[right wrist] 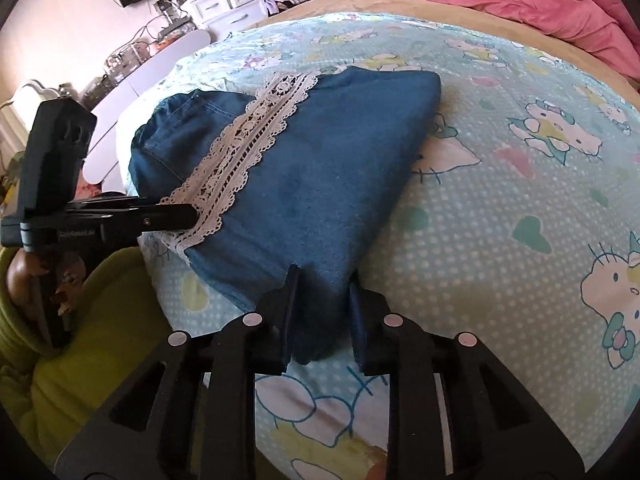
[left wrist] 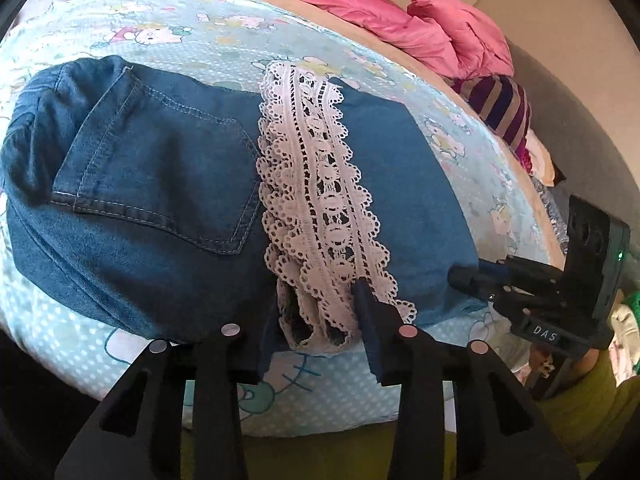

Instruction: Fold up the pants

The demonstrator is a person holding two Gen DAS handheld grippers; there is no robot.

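Note:
Folded blue denim pants (left wrist: 160, 184) with a back pocket and a white lace band (left wrist: 316, 184) lie on a cartoon-cat bed sheet (left wrist: 208, 40). My left gripper (left wrist: 318, 292) is shut on the near end of the lace band, which bunches between its fingers. In the right wrist view the pants (right wrist: 320, 168) run away from me, and my right gripper (right wrist: 324, 280) is shut on their near denim corner. Each gripper shows in the other's view: the right gripper (left wrist: 460, 276) at the pants' right edge, the left gripper (right wrist: 188, 216) on the lace band (right wrist: 244, 132).
A pink duvet (left wrist: 400, 20) is heaped at the far side of the bed, with a striped garment (left wrist: 500, 108) by the right edge. A white dresser (right wrist: 224, 4) and cluttered shelves stand beyond the bed. Yellow-green cloth (right wrist: 80, 360) lies along the near edge.

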